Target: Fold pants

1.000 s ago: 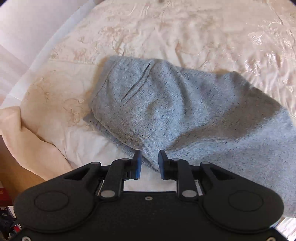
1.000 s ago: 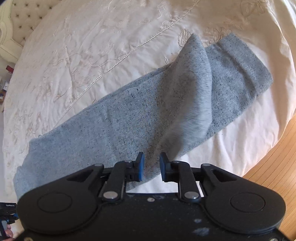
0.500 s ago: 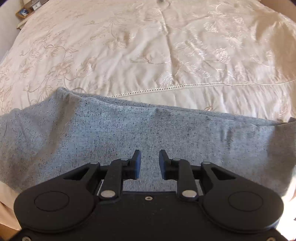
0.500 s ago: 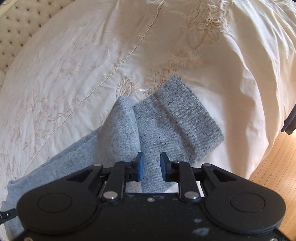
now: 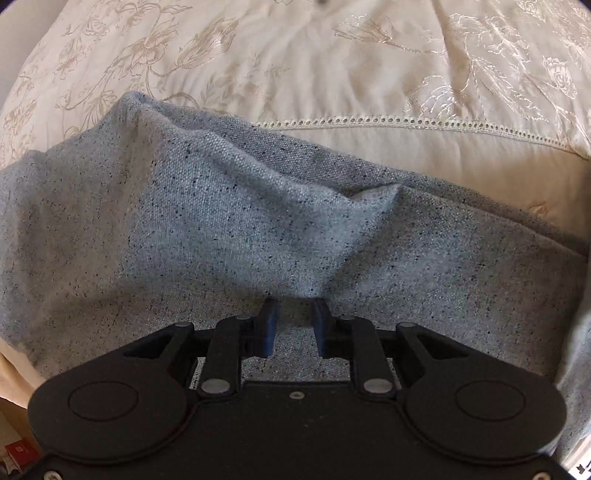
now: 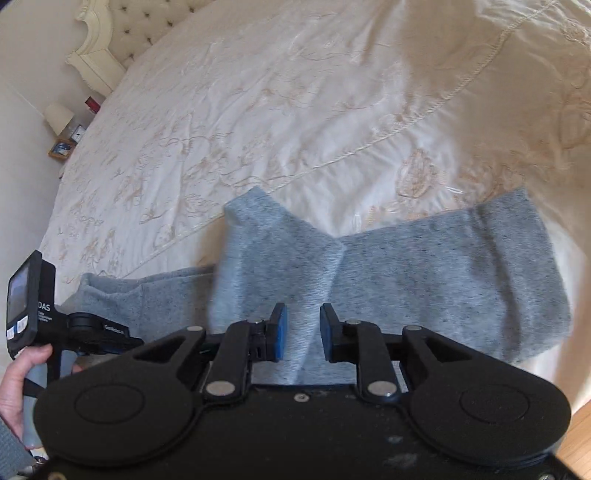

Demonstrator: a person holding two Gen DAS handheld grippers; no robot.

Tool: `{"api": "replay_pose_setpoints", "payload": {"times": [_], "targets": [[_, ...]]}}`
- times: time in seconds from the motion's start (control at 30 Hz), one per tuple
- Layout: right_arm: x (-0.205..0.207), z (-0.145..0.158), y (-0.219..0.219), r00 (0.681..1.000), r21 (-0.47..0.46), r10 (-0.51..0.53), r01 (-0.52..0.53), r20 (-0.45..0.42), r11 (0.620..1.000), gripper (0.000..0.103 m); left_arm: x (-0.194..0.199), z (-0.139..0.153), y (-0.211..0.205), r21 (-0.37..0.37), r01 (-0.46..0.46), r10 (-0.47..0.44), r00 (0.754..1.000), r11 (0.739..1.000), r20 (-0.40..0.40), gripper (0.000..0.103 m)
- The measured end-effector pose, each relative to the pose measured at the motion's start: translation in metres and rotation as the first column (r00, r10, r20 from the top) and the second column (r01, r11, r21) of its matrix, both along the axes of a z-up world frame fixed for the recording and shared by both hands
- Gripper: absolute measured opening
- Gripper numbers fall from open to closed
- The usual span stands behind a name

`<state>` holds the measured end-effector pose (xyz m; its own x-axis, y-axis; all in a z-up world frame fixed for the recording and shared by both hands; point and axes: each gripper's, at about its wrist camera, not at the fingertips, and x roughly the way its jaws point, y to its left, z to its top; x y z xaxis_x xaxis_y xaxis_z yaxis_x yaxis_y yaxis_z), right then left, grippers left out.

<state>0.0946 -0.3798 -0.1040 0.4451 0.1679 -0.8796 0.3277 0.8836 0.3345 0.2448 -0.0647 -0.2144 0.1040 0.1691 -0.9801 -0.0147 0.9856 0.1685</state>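
Grey speckled pants (image 5: 236, 229) lie on a cream embroidered bedspread (image 5: 332, 66). In the left wrist view my left gripper (image 5: 294, 314) hovers low over the pants, jaws a little apart, with a raised fold of cloth right at the fingertips. In the right wrist view the pant legs (image 6: 424, 280) are bent into a V near the bed's edge. My right gripper (image 6: 303, 325) is open just above the cloth with a ridge of fabric running between the fingers. The left gripper's handle (image 6: 33, 306) shows at the far left, held by a hand.
The bed's tufted headboard (image 6: 122, 33) and a nightstand with a lamp (image 6: 59, 118) stand at the far left. Wooden floor (image 6: 580, 435) shows past the bed's right edge. A lace seam (image 5: 424, 122) crosses the bedspread behind the pants.
Both grippers have swung over the pants and come lower and closer to the cloth. The pant legs have gone from a long straight strip to a bent V shape.
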Motion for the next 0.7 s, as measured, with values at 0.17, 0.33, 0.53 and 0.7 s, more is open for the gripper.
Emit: {"api": "replay_pose_setpoints", "payload": {"times": [0.17,0.33,0.53,0.7], "targets": [[0.020,0.004,-0.005,0.999,0.020,-0.015,0.015,0.034,1.000,0.026,-0.005,-0.001,0.000,-0.003,0.016,-0.015,1.000,1.000,0.025,0.025],[0.059,0.004,0.049,0.987,-0.004,0.156,-0.156,0.044,0.988,0.032,-0.012,0.001,0.023,-0.100,-0.007,0.011,0.999,0.995,0.041,0.025],[0.093,-0.011,0.142,0.939,-0.142,0.342,-0.337,0.012,0.931,0.032,-0.009,-0.001,0.070,-0.274,-0.056,0.062,0.998,0.960,0.014,0.028],[0.112,-0.032,0.193,0.916,-0.268,0.399,-0.396,-0.046,0.878,0.033,-0.006,-0.006,0.116,-0.422,-0.168,0.165,0.985,0.891,-0.044,0.030]]}}
